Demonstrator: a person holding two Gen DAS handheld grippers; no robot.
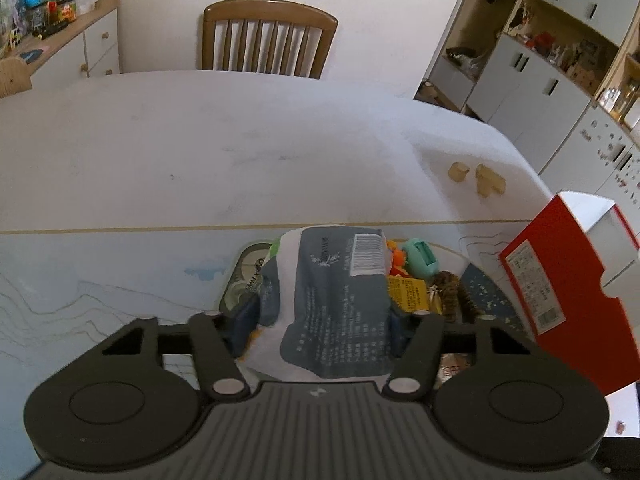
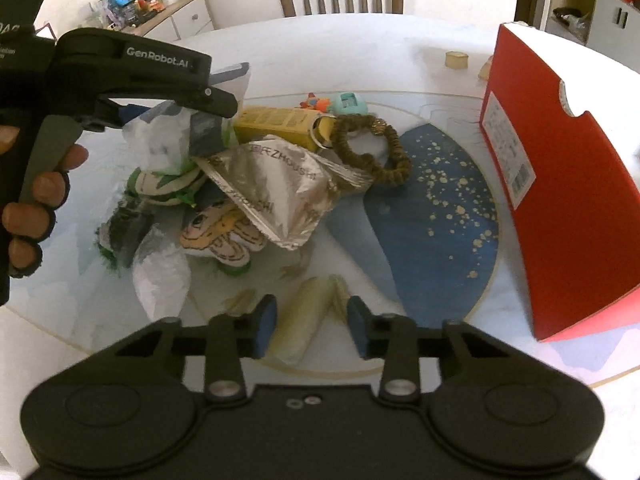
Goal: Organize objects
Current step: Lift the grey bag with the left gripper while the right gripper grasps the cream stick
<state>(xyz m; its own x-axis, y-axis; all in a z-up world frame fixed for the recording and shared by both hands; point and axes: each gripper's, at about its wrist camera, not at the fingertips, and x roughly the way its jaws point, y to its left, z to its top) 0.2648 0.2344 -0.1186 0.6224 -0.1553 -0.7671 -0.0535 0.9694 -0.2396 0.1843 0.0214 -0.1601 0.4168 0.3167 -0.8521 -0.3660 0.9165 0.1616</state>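
Both grippers down on the pile, each clamped on a packet.

Grey-and-white pouch (image 1: 336, 304) pinched between left gripper (image 1: 320, 320) pads at left of pile, lifted end pointing toward chair (image 1: 268, 40). Pale yellow sachet (image 2: 308, 316) at near edge of blue-and-white mat (image 2: 436, 216), gripped by right gripper (image 2: 308, 326), pads touching both sides. Just beyond: silver foil packet (image 2: 276, 192), yellow tube (image 2: 276, 124), brown scrunchie (image 2: 380, 152), teal toy (image 2: 350, 104). Red box (image 2: 560, 184) upright at right, near mat edge. Two beige blocks (image 1: 476, 178) well apart on white table (image 1: 200, 140).
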